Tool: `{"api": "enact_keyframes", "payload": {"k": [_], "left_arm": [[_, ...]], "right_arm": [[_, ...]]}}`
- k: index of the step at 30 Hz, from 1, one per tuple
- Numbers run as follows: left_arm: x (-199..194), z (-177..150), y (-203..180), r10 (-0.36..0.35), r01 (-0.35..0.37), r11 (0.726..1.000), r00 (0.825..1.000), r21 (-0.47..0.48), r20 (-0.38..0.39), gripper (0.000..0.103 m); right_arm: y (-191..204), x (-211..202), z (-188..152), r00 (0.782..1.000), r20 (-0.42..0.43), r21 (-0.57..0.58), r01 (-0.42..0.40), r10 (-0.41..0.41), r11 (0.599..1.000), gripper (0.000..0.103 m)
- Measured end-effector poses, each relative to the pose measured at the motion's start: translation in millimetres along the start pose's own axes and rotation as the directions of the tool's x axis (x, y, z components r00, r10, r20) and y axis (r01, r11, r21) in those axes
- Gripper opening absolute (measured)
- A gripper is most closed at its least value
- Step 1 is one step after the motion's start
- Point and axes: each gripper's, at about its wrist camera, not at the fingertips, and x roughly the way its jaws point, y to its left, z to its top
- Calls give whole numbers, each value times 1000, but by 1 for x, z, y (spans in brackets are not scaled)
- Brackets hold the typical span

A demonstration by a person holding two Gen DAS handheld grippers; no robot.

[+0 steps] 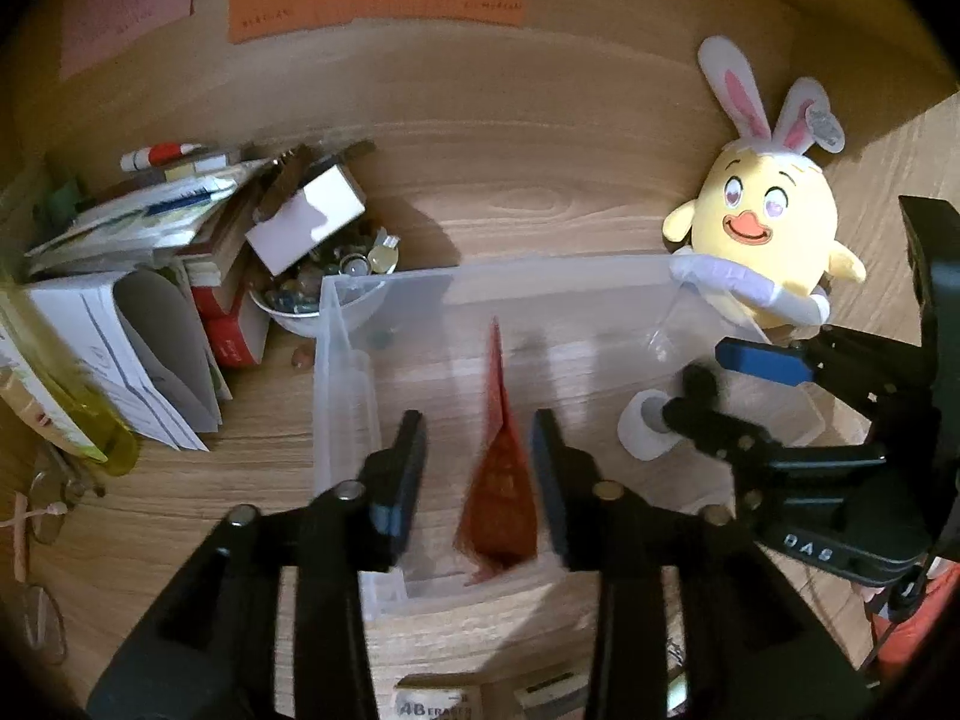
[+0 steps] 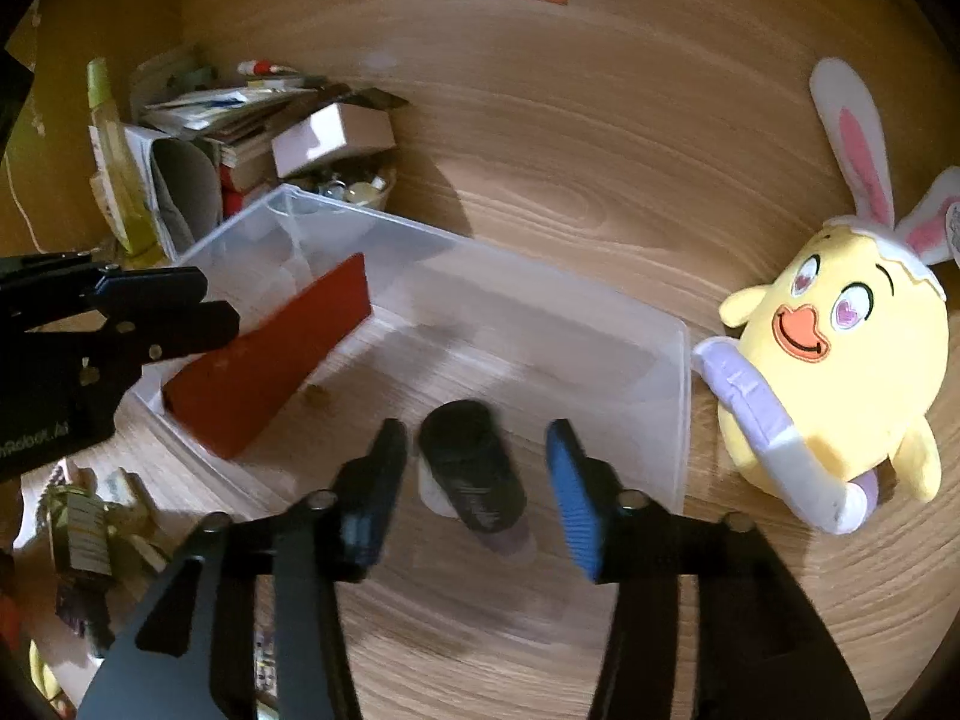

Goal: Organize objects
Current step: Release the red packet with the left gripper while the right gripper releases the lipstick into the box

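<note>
Both tongs are standing open over the clear bin [image 1: 384, 288]: left tongs [image 1: 480, 480] are straddling the red packet [image 1: 501, 492], right tongs [image 2: 480, 480] the dark bottle [image 2: 474, 468]. Advisable: withdrawing straight upward, avoiding snagging either item.

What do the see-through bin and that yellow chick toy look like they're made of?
The bin looks like thin translucent plastic, slightly frosted: the wood grain shows through its walls and floor. The chick toy looks like soft plush fabric, matte and fuzzy, with what seem stitched eyes and beak, and felt-like rabbit ears.
</note>
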Motion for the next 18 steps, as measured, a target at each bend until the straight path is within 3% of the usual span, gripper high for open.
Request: {"api": "enact_keyframes", "payload": {"k": [6, 9, 15, 18], "left_arm": [[-18, 1, -1, -3, 3, 1000, 999, 6, 32, 47], [-28, 0, -2, 3, -3, 1000, 999, 9, 52, 57], [-51, -7, 0, 23, -24, 1000, 996, 16, 81, 65], [-61, -12, 2, 42, -44, 999, 995, 13, 92, 75]], "right_arm": [[4, -9, 2, 1000, 18, 4, -20, 20, 1000, 55], [4, -17, 1, 999, 36, 20, -37, 36, 999, 65], [1, -37, -1, 998, 53, 51, -33, 30, 998, 66], [0, -51, -5, 996, 78, 64, -49, 44, 997, 72]]}}
